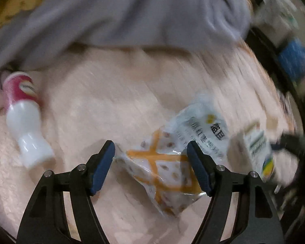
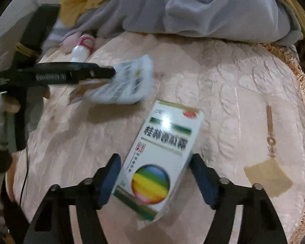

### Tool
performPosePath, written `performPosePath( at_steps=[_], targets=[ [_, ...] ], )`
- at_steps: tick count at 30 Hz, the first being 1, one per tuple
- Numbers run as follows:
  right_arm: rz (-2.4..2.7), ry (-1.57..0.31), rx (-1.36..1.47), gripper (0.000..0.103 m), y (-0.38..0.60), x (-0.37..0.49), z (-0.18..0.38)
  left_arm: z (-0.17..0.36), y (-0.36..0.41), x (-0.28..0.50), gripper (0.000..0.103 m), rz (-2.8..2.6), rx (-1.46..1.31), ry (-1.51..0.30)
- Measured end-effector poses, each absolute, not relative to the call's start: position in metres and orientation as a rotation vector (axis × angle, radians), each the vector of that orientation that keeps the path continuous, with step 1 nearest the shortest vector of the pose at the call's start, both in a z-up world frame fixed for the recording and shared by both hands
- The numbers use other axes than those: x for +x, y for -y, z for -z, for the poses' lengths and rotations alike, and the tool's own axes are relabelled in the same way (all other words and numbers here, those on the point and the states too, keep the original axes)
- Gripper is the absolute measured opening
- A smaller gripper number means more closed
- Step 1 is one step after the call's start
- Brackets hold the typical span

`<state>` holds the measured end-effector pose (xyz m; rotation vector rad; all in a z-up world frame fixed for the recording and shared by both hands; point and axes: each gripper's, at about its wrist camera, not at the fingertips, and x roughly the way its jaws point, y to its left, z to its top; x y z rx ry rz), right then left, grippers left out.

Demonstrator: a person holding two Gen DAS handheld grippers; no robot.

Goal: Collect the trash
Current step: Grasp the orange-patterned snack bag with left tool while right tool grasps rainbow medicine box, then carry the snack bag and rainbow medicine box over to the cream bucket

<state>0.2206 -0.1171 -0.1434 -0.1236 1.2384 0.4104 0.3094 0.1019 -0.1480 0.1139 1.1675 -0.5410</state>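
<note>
Both tools straddle trash on the pink quilted bed: left tool [image 1: 150, 158] wide over the crinkly orange-printed plastic wrapper [image 1: 164, 172], right tool [image 2: 154, 174] bracketing the white rainbow-ball cardboard box [image 2: 162, 152], grip unclear. Squeeze squarely, 2 pads flat.

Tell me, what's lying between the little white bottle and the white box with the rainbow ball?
The crinkly snack wrapper lies between the bottle and the box, on the pink cover. The right wrist view shows it best.
</note>
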Motion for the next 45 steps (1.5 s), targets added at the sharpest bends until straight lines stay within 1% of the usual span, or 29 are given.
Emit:
performPosePath(
  at_steps=[3, 7, 10, 15, 17, 19, 22, 25, 27, 28, 31, 36, 38, 39, 40, 42, 45],
  targets=[
    [-0.407, -1.230, -0.205, 0.062, 0.134, 0.203, 0.136, 0.143, -0.101, 0.280, 0.073, 0.585, 0.100, -1.170],
    [-0.382, -1.242, -0.204, 0.062, 0.161, 0.188, 0.126, 0.138, -0.099, 0.251, 0.073, 0.664, 0.004, -1.207],
    [-0.361, -1.241, -0.168, 0.062, 0.173, 0.189, 0.123, 0.133, -0.093, 0.248, 0.073, 0.640, -0.013, -1.179],
    [-0.363, -1.229, -0.126, 0.063, 0.165, 0.198, 0.135, 0.142, -0.083, 0.272, 0.073, 0.548, -0.168, -1.183],
    [-0.365, -1.229, -0.124, 0.066, 0.162, 0.200, 0.140, 0.149, -0.086, 0.276, 0.072, 0.520, -0.262, -1.194],
    [-0.378, -1.228, -0.109, 0.073, 0.161, 0.201, 0.141, 0.153, -0.088, 0.275, 0.072, 0.504, -0.323, -1.187],
    [-0.399, -1.237, -0.090, 0.076, 0.165, 0.200, 0.138, 0.152, -0.089, 0.267, 0.071, 0.514, -0.344, -1.181],
    [-0.426, -1.246, -0.027, 0.078, 0.171, 0.201, 0.136, 0.142, -0.097, 0.253, 0.074, 0.524, -0.395, -1.146],
    [-0.424, -1.243, -0.010, 0.081, 0.172, 0.201, 0.136, 0.135, -0.109, 0.245, 0.079, 0.488, -0.424, -1.102],
    [-0.421, -1.241, -0.007, 0.081, 0.172, 0.201, 0.136, 0.134, -0.113, 0.243, 0.081, 0.465, -0.432, -1.085],
    [-0.411, -1.236, -0.019, 0.081, 0.167, 0.201, 0.139, 0.134, -0.127, 0.245, 0.084, 0.375, -0.486, -1.057],
    [-0.384, -1.234, -0.077, 0.083, 0.155, 0.203, 0.145, 0.156, -0.119, 0.265, 0.083, 0.273, -0.543, -1.143],
    [-0.379, -1.216, -0.098, 0.081, 0.154, 0.201, 0.145, 0.161, -0.117, 0.266, 0.082, 0.250, -0.538, -1.147],
    [-0.366, -1.208, -0.108, 0.068, 0.156, 0.201, 0.144, 0.159, -0.114, 0.264, 0.065, 0.236, -0.521, -1.127],
    [-0.362, -1.203, -0.111, 0.056, 0.158, 0.200, 0.142, 0.158, -0.113, 0.263, 0.031, 0.240, -0.518, -1.121],
    [-0.394, -1.210, -0.078, 0.053, 0.163, 0.199, 0.137, 0.158, -0.112, 0.260, 0.029, 0.261, -0.559, -1.129],
    [-0.405, -1.186, -0.103, 0.053, 0.170, 0.187, 0.125, 0.145, -0.102, 0.245, 0.026, 0.282, -0.523, -1.090]
  ],
)
